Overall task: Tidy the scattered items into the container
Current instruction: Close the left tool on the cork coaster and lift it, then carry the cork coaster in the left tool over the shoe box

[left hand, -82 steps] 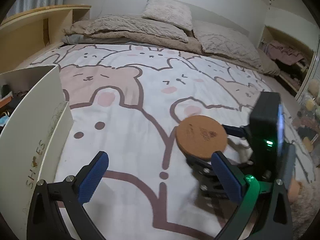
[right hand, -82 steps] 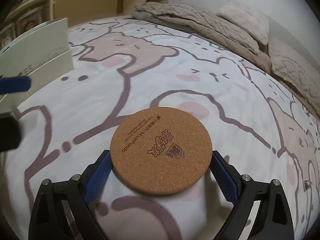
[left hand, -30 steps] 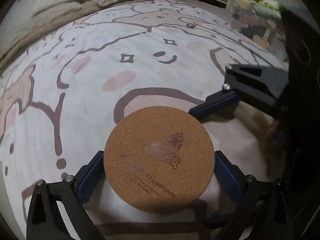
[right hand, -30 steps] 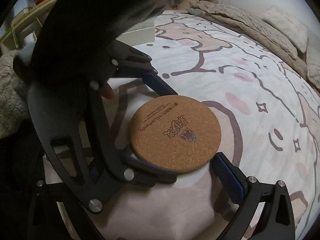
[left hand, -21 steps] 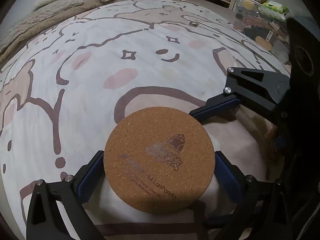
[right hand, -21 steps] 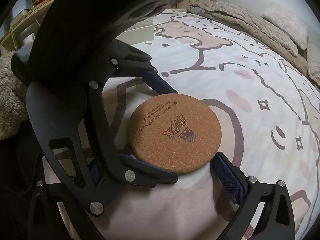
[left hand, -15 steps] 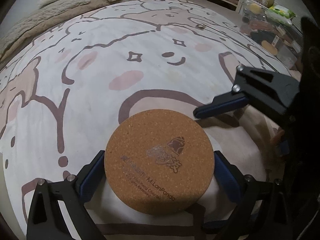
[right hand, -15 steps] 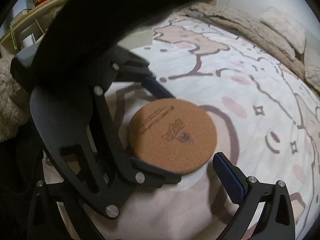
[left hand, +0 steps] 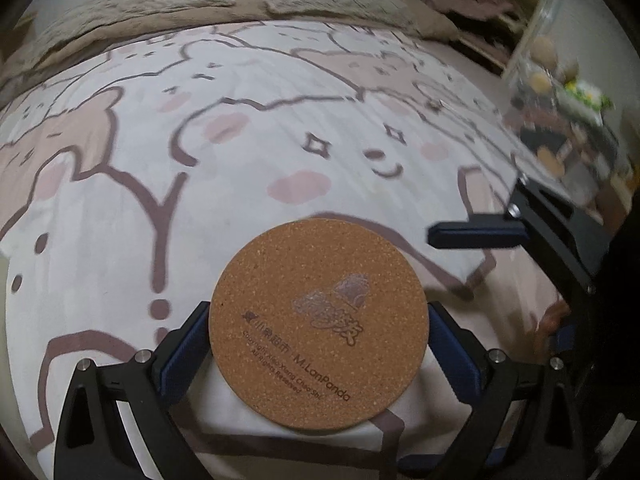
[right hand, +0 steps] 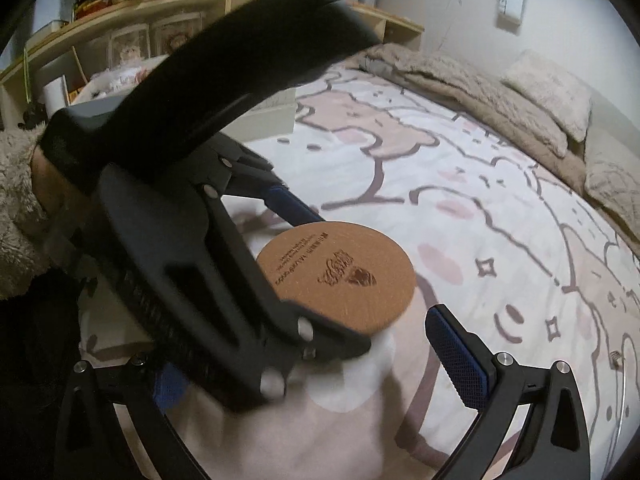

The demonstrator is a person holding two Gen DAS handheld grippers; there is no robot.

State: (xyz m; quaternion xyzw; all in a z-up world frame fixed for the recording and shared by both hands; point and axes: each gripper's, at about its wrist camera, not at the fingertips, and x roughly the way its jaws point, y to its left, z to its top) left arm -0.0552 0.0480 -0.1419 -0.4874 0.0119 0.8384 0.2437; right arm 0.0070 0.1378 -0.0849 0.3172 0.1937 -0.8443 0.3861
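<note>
The cork coaster (left hand: 319, 322) is sitting lower centre of my L wrist view, pinched edge-on between my left gripper (left hand: 319, 338) jaws, both blue pads pressing its rim, so L jaws are closed down to the coaster's width. A sec ago my R jaws were also bracketing it; now the right gripper (right hand: 328, 364) is backing away, jaws spread wide and holding nothing, the one blue pad at lower right well clear of the disc. So the handover R to L is looking done, and I'm judging the coaster is mine to carry to the container next.

L view is showing the grip plainly, plus the bear-print bedspread (left hand: 224, 184) below and my R finger off at mid right. It isn't showing any container. R view is giving that: a white box (right hand: 266, 114) at upper centre-left, partly behind my L tool's black body, near the wooden shelf (right hand: 132, 12). R view is hiding my R left pad behind that body, though.
</note>
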